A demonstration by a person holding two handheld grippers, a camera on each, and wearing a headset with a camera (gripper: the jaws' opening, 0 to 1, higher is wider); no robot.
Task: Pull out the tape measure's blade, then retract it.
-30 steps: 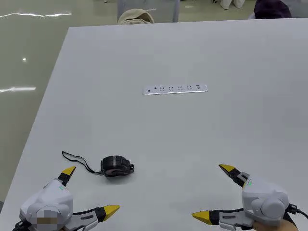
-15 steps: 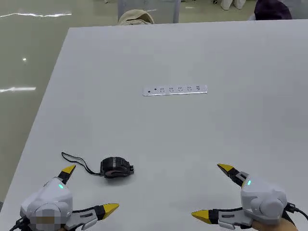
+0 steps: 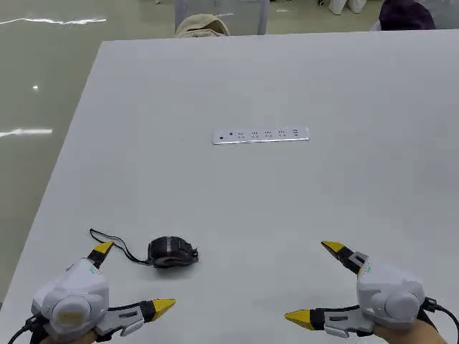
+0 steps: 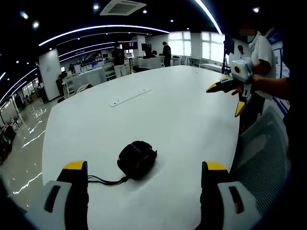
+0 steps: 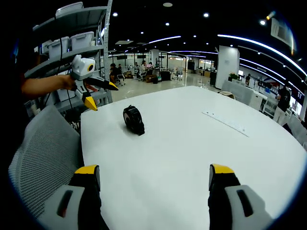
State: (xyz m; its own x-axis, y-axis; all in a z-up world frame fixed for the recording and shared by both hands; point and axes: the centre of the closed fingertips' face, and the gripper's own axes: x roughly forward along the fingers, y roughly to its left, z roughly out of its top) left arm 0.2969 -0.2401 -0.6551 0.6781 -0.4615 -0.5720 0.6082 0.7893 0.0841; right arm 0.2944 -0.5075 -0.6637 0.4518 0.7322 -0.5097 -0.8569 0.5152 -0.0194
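1. The left gripper hovers low over the white table at 7 o'clock in the head view. Its yellow-tipped jaws are spread wide and hold nothing.
2. The right gripper hovers at 5 o'clock, well apart from the left one, with its jaws likewise wide and empty.
3. The black tape measure lies on the table at about 1 o'clock from the left gripper, just beyond its fingertips and touching neither jaw. The blade is not yet drawn out.
4. In the left gripper view the tape measure sits ahead, roughly centred between the two jaws. Its thin black strap trails off toward 9 o'clock.
5. A white power strip lies at 12 o'clock, well apart from both grippers.
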